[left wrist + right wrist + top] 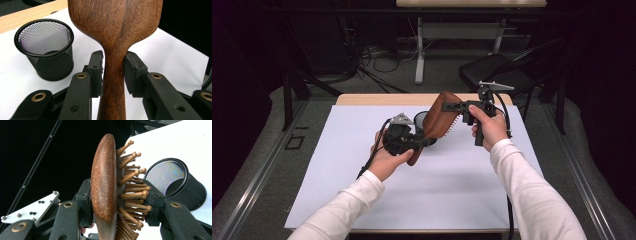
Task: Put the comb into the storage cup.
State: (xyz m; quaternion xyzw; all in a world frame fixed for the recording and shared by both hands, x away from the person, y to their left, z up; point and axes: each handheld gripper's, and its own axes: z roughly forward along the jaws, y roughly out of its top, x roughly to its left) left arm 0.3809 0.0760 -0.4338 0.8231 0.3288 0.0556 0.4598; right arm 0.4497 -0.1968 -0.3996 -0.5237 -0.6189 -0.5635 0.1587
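A brown wooden hairbrush (439, 120) hangs above the white mat, held up between both hands. In the right gripper view my right gripper (117, 205) is shut on the brush head (103, 182), one pad on its smooth back and the other against the wooden bristles. In the high view that gripper (451, 107) sits at the brush's upper end. My left gripper (424, 142) is at the lower end. Its pads (96, 72) flank the narrow handle (113, 82) very closely, with barely a sliver of room. A black mesh cup (419, 119) stands upright just behind the brush.
The white mat (462, 190) covers most of a wooden table (377, 99). The mesh cup (45, 50) is empty and stands near the mat's far edge; the right gripper view has it (175, 182) beside the bristles. A dark chair (492, 70) and cables lie beyond the table.
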